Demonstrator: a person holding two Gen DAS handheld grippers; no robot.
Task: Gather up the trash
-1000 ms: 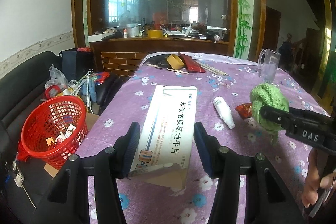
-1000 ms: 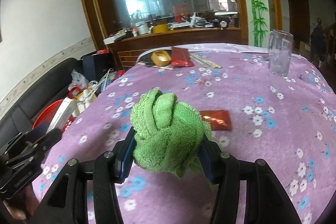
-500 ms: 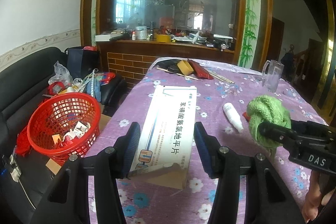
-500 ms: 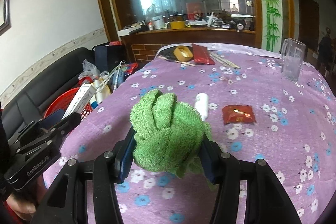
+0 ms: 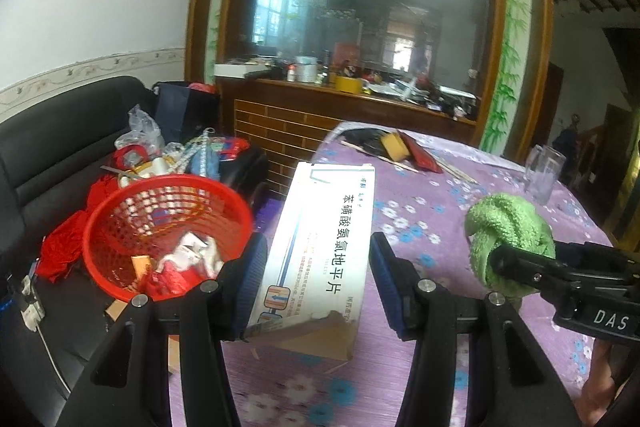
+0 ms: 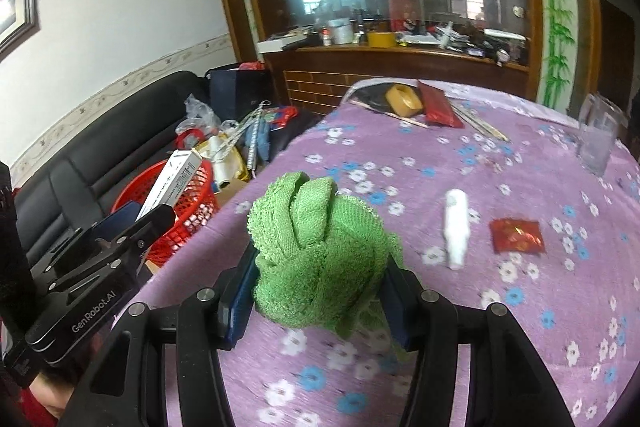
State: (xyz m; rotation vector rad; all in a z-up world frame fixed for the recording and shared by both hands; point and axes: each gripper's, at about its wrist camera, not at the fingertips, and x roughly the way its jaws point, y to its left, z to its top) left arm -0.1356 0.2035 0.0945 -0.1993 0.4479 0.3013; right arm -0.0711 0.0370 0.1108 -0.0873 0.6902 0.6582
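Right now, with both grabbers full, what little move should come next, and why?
Probably carry the long white cardboard box, clamped in the left gripper, a bit further left until it hangs over the red plastic mesh basket. The basket already holds scraps. The right gripper holds the knotted green cloth.

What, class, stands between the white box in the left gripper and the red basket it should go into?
Nothing visible does. The white box is held in the left gripper, and the red basket sits open-topped just beside it, off the table's edge.

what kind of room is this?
Probably a home living or dining room: black sofa, table under a purple floral cloth, and a cluttered wooden counter below a glass partition.
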